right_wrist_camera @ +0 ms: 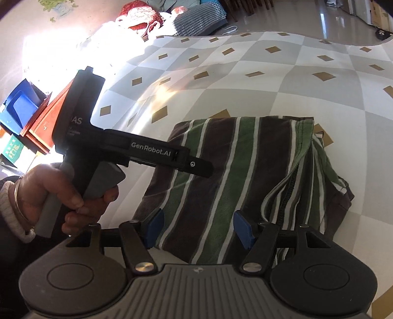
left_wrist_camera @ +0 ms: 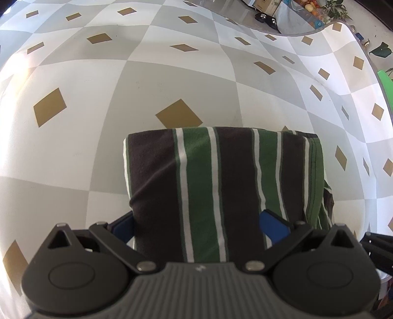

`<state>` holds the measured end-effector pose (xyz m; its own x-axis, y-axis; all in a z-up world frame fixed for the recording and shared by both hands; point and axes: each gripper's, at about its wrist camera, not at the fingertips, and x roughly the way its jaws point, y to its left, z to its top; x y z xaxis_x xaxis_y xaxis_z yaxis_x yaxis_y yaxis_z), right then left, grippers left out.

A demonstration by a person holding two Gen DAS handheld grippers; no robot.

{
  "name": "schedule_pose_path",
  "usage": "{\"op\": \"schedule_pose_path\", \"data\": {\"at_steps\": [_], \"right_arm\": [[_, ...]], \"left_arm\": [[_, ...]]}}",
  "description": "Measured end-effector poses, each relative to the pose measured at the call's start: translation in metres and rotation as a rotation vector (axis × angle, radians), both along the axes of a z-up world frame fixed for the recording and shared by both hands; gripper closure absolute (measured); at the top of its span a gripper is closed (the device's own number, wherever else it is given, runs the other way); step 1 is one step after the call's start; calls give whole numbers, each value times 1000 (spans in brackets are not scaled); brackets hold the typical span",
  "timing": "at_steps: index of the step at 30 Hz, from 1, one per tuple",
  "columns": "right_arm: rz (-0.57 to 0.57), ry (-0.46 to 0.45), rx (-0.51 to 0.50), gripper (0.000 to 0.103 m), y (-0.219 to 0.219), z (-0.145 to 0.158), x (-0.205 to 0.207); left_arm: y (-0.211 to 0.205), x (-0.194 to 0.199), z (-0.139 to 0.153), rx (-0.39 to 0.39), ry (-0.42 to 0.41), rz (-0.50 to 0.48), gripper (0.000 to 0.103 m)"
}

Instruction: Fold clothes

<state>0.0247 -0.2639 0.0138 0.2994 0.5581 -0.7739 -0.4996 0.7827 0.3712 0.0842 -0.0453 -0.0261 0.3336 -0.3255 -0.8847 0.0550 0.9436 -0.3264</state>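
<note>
Domestic interior, likely a living area. Evidence: a surface [left_wrist_camera: 172, 73] under a checked grey-and-white household cloth, polished floor tiles [right_wrist_camera: 307, 19], slippers [left_wrist_camera: 266, 18] on the floor, heaped laundry [right_wrist_camera: 196, 17], potted plants [left_wrist_camera: 336, 9], blue storage bins [right_wrist_camera: 19, 108].

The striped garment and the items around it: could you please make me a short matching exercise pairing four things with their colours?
Things:
1. garment
2. right gripper's finger pads
3. diamonds on the tablecloth
4. bin beside the table

Colours:
a. gold-brown
b. blue, on black linkage
c. blue, on the floor
d. dark brown and green with white stripes

Pairs: 1-d, 2-b, 3-a, 4-c
</note>
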Motion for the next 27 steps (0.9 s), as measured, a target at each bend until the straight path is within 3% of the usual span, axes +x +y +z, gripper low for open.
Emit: {"op": "schedule_pose_path", "data": {"at_steps": [2, 5, 12, 20, 27], "right_arm": [[-11, 14, -34, 41, 2, -7, 1], [-130, 19, -120, 41, -9, -15, 10], [-326, 5, -252, 41, -39, -21, 22], [-438, -11, -296, 41, -61, -14, 30], [-522, 37, -284, 41, -79, -17, 34]], "left_arm": [[-3, -1, 0, 0, -5, -10, 0], [-7, -2, 2, 12, -19, -30, 0], [-5, -6, 16, -44, -70, -40, 0], [8, -3, 10, 23, -54, 0, 0], [3, -5, 3, 121, -45, -35, 0]]}}
